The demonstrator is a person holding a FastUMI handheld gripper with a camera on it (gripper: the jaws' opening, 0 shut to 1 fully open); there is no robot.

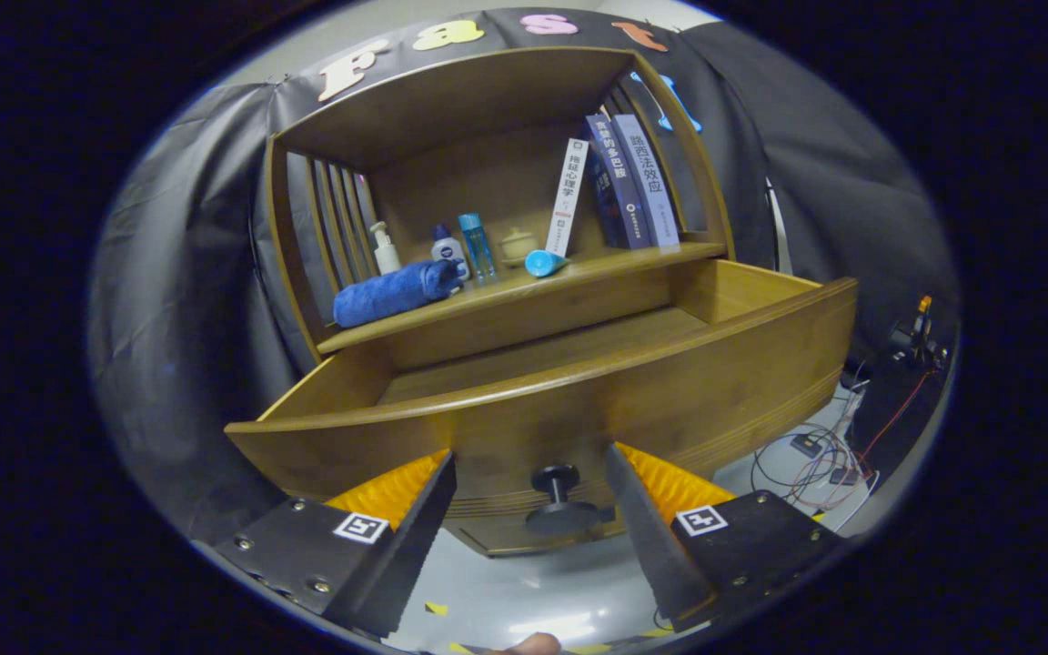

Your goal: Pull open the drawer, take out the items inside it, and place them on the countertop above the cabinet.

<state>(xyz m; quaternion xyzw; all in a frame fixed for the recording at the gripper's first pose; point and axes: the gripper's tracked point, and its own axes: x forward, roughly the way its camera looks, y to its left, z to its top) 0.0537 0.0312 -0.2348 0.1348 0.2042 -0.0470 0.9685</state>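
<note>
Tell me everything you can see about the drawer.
The drawer is brown wood with a curved front and a dark round knob. It is pulled far out beneath the countertop, and the visible part of its floor looks bare. The claw is open, with the knob between its fingers, untouched.

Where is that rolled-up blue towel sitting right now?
The blue towel lies on the countertop above the open drawer, beside the small bottles, well beyond the open fingers.
</note>
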